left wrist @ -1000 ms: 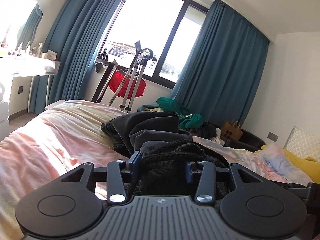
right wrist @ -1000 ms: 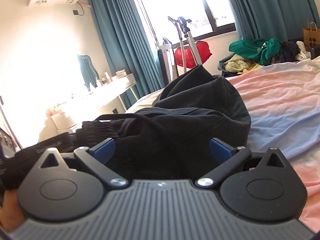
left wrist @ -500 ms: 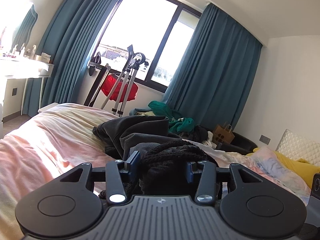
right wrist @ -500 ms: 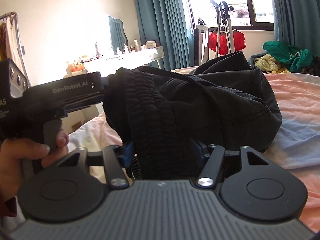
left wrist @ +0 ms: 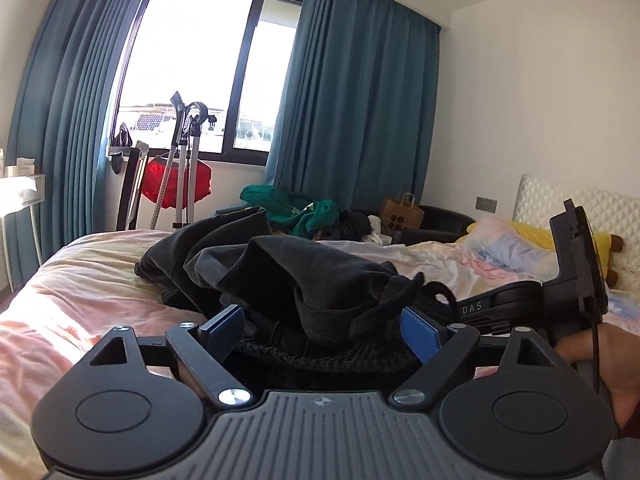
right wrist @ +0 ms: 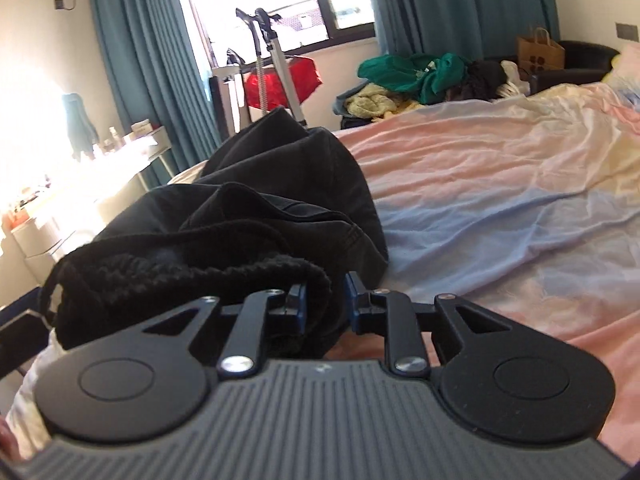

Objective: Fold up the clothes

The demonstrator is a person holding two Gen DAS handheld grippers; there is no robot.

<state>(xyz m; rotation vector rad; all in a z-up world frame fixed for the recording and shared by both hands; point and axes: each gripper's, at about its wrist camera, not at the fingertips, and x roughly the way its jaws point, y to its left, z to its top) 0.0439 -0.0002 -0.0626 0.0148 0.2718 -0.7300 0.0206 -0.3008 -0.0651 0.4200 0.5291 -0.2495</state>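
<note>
A sunlit bedroom, teal curtains [left wrist: 352,96] framing the window [left wrist: 200,68], and a wide bed [right wrist: 500,184] in pink and pale blue sheets fills the floor of both views. Far left in the right wrist view there's a bright dressing table [right wrist: 132,152] against the wall, then a red bag with metal poles [left wrist: 180,180] under the window, then a heap of green laundry [right wrist: 416,72] and a brown paper bag [right wrist: 538,52] toward the corner.

On the bed itself, the black trousers [left wrist: 304,276] lie bunched in a mound on the left half of the sheet, ribbed waistband [right wrist: 192,276] nearest the cameras. To the right of that mound the sheet runs bare and rumpled all the way to the pillows [left wrist: 508,244], so that side has room.

Left gripper [left wrist: 322,330]: blue pads spread wide, the waistband and a fold of trouser cloth lying loose between them. Right gripper [right wrist: 325,300]: pads drawn close, pinching the right-hand edge of the waistband, the drawstring loop [right wrist: 50,292] hanging off at the far left of the bundle. In the left wrist view the right gripper's body sits just beside the bundle, the person's right hand [left wrist: 604,368] wrapped on its handle at the frame's right edge
</note>
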